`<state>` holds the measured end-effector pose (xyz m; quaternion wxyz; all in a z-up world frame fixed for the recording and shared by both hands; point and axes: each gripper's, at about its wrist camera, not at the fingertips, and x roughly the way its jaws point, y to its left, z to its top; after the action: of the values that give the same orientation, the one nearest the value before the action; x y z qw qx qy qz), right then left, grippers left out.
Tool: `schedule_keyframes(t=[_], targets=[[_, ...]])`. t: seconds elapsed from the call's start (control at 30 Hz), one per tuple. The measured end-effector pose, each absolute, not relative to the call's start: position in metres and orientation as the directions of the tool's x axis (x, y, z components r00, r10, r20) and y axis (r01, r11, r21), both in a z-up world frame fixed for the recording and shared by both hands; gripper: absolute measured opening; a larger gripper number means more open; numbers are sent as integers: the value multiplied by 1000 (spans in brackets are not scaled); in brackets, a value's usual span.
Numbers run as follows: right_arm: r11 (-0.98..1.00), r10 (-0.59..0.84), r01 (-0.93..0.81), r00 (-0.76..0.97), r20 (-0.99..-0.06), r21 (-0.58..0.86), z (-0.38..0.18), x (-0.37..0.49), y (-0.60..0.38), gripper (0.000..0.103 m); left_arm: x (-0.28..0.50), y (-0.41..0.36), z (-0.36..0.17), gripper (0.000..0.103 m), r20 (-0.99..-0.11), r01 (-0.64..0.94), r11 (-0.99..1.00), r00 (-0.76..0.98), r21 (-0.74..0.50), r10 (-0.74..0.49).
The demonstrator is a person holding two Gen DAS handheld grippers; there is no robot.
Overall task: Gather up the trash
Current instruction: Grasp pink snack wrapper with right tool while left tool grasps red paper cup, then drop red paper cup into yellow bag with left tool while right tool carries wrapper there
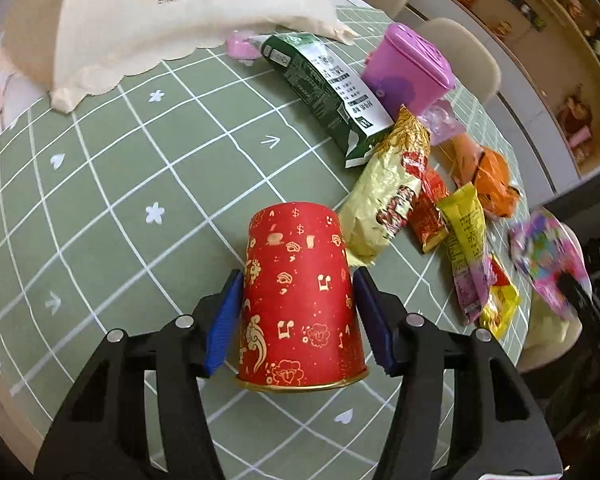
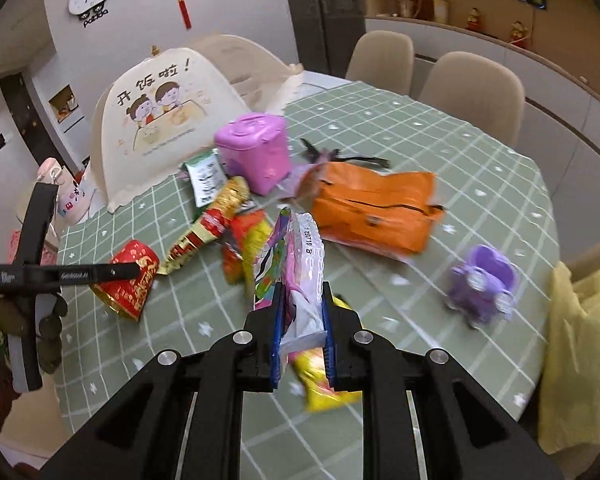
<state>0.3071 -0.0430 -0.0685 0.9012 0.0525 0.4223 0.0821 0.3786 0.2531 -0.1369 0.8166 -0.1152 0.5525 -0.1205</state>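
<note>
A red paper cup [image 1: 300, 292] with gold print lies on its side on the green checked tablecloth [image 1: 120, 200], rim toward the camera. My left gripper [image 1: 299, 274] straddles it, open, with its blue pads [image 1: 222, 320] close along both sides of the cup. My right gripper [image 2: 302, 288] is shut on a pink and white snack packet [image 2: 300, 248] and holds it above the table. In the left wrist view that packet [image 1: 548, 256] shows blurred at the right edge. Loose wrappers lie in a row: gold [image 1: 388, 196], red [image 1: 428, 208] and yellow [image 1: 464, 236].
A green and white carton [image 1: 324, 88], a pink lidded bin [image 2: 256, 148], an orange pouch [image 2: 376, 208] and a purple toy car [image 2: 480, 288] lie on the table. A cream food cover [image 2: 160, 120] stands at the back. A yellow plastic bag [image 2: 576, 360] hangs off the right edge. Chairs [image 2: 472, 88] ring the far side.
</note>
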Motion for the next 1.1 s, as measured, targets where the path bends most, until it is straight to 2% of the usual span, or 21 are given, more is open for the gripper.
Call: schedule_keyframes(t=[0.2, 0.33, 0.57, 0.9, 1.1], targets=[[975, 218, -118, 656, -723, 188, -55, 291, -95, 17, 351, 224, -93, 51, -819, 44, 949, 494, -314, -293], [973, 228, -143, 690, -687, 180, -38, 293, -129, 17, 336, 195, -59, 52, -754, 32, 934, 581, -355, -306], [976, 214, -137, 757, -617, 171, -10, 290, -194, 17, 324, 88, -10, 52, -650, 170, 927, 671, -334, -357], [993, 70, -8, 835, -546, 114, 14, 244, -312, 17, 320, -79, 0, 53, -607, 402, 859, 609, -318, -510], [985, -51, 132, 829, -557, 106, 9, 206, -390, 17, 308, -180, -15, 53, -613, 544, 768, 491, -339, -619]])
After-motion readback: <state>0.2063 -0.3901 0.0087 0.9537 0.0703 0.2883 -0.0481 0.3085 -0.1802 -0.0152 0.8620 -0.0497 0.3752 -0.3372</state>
